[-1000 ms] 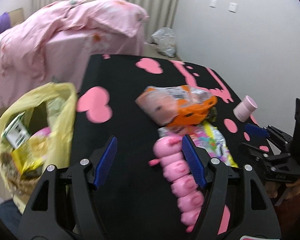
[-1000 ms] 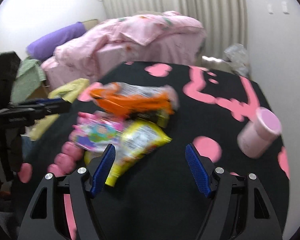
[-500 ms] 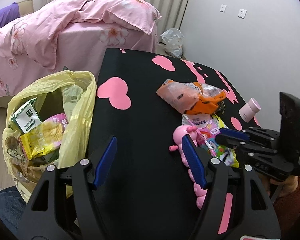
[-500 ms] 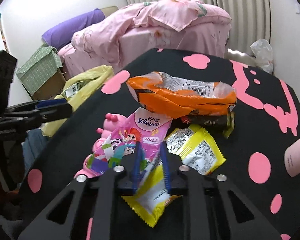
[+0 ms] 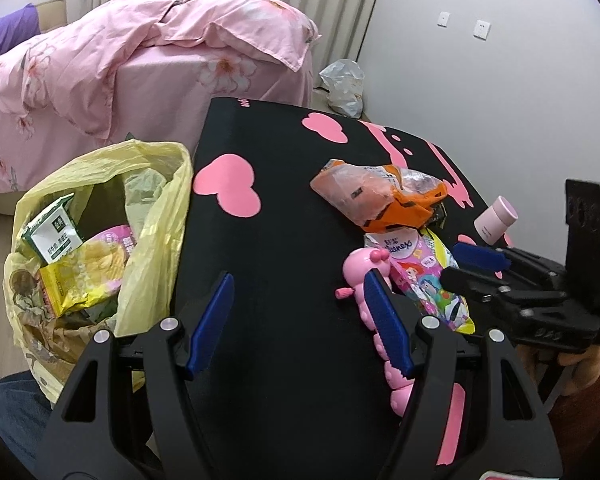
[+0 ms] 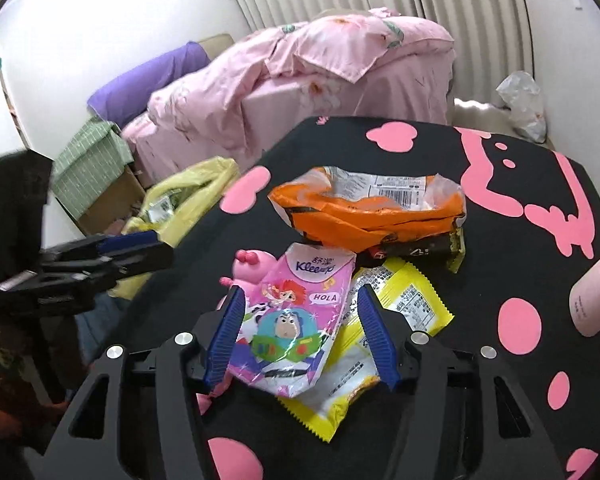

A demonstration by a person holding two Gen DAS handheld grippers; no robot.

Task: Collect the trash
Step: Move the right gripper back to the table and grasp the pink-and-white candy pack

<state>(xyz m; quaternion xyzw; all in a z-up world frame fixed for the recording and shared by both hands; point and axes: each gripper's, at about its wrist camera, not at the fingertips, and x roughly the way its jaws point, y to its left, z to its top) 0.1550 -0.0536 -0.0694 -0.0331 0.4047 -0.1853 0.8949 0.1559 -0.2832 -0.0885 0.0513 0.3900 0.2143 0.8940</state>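
Trash lies in a small heap on the black table with pink heart and spot shapes [image 6: 440, 152]. The right gripper [image 6: 300, 332] has its two blue-padded fingers spread wide, one on each side of the pink Kleenex tissue packet with cartoon figures [image 6: 296, 320]. The packet lies between the pads, and I cannot tell if either pad touches it. Under the packet, toward the right finger, a yellow snack wrapper with zigzag edges [image 6: 404, 304] is partly covered. Beyond the fingertips lies a crumpled orange and silver chip bag [image 6: 364, 208], and a dark wrapper [image 6: 416, 250] is mostly hidden beneath it. A pink plastic caterpillar toy [image 6: 252, 264] shows only its head past the left finger; the rest is behind the packet. A pink cylinder cup [image 6: 596, 292] is cut off at the right edge.

The left gripper [image 5: 300, 320] is also wide open and holds nothing, above bare table. To its left the yellow plastic trash bag [image 5: 156, 216] hangs open beside the table edge, with a green and white carton [image 5: 52, 232] and other wrappers inside, hard to make out. The toy's body [image 5: 384, 356] is partly hidden behind the left gripper's right finger.
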